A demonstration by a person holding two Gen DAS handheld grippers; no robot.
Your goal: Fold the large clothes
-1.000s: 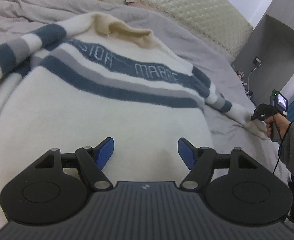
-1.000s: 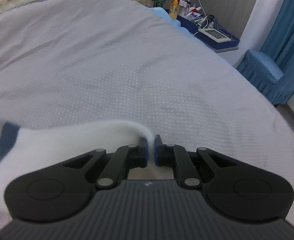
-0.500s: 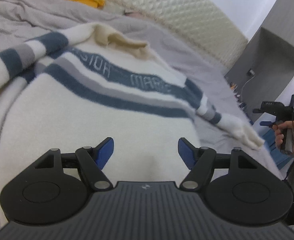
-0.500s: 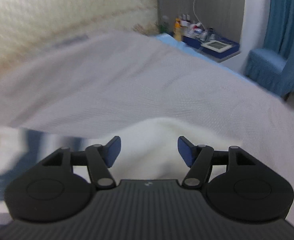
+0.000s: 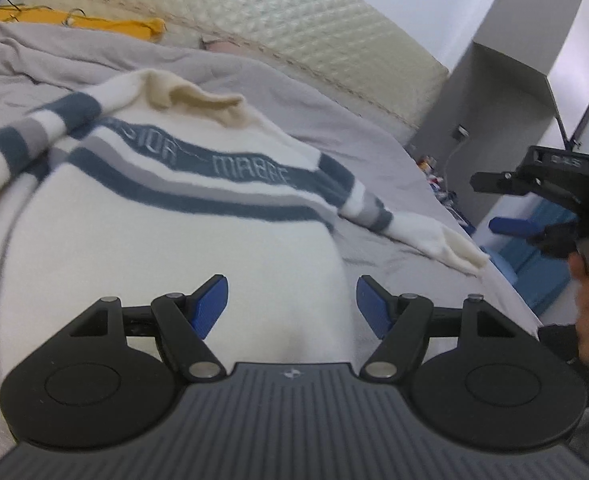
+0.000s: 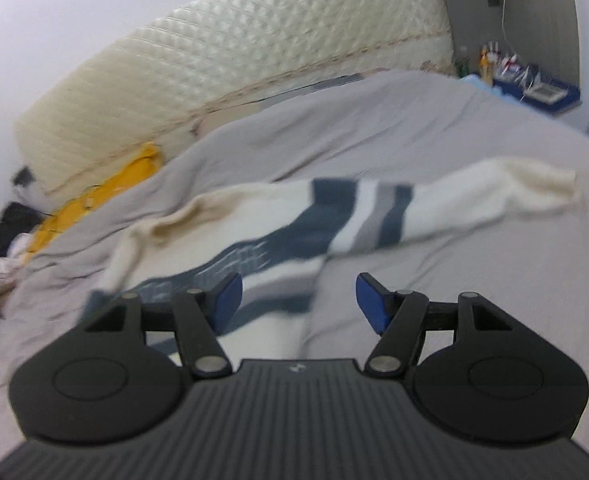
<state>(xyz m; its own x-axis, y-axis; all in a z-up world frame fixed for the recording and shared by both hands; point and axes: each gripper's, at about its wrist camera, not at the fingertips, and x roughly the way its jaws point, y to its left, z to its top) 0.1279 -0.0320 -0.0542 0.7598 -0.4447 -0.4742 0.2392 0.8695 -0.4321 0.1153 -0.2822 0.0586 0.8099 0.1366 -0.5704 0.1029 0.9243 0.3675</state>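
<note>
Both claws gape, nothing between pads: left claw (image 5: 292,300) over the striped sweater (image 5: 166,248), spread flat on the grey bed (image 5: 334,116); right claw (image 6: 296,300) above sleeve (image 6: 434,208).

Sweater (image 6: 278,236) motion-blurred; lettering unreadable; left sleeve (image 5: 10,152) cut off.

A bed (image 5: 374,148) under a grey cover, quilted headboard (image 6: 254,48) behind. The striped cream sweater (image 5: 166,248) lies spread flat on it, with something yellow (image 6: 106,188), perhaps cloth, by the headboard.
</note>
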